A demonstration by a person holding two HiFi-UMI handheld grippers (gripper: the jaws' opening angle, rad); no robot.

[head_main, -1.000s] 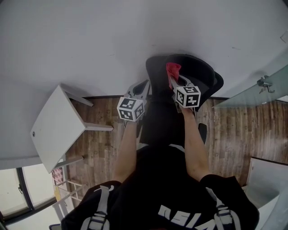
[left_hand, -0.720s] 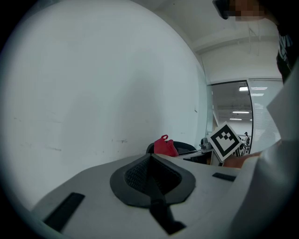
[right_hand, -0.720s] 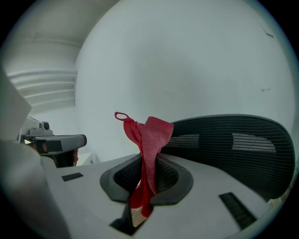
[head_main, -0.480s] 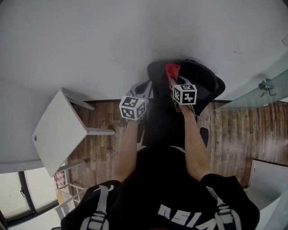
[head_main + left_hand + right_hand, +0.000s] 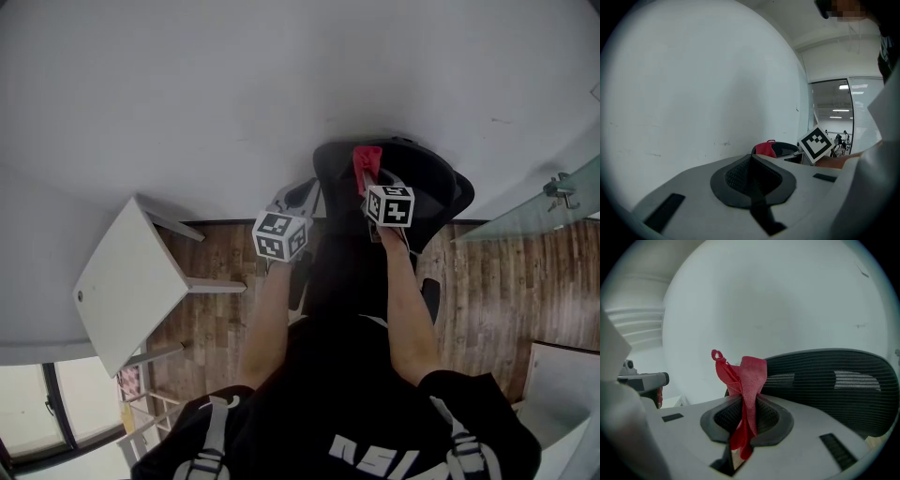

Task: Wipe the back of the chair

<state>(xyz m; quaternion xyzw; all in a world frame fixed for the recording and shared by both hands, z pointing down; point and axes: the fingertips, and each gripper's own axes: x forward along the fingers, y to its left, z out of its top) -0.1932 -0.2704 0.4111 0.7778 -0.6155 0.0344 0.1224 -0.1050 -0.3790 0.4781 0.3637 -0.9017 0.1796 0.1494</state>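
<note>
A black mesh office chair point(image 5: 427, 187) stands against the white wall, its curved back point(image 5: 834, 385) filling the right of the right gripper view. My right gripper point(image 5: 367, 169) is shut on a red cloth point(image 5: 743, 380), which sticks up between the jaws just left of the chair back; in the head view the red cloth point(image 5: 366, 159) sits over the chair's top. My left gripper point(image 5: 302, 195) is shut with nothing in it, held left of the chair. In the left gripper view my left gripper point(image 5: 751, 174) points at the wall, with the red cloth point(image 5: 765, 149) beyond it.
A white table point(image 5: 127, 281) stands at the left, above wooden flooring point(image 5: 497, 272). A glass panel with a metal fitting point(image 5: 560, 190) is at the right. The white wall point(image 5: 234, 94) is close ahead of both grippers.
Both grippers have shifted slightly right and down in the head view, along with the chair. The red cloth stays clamped in the right gripper.
</note>
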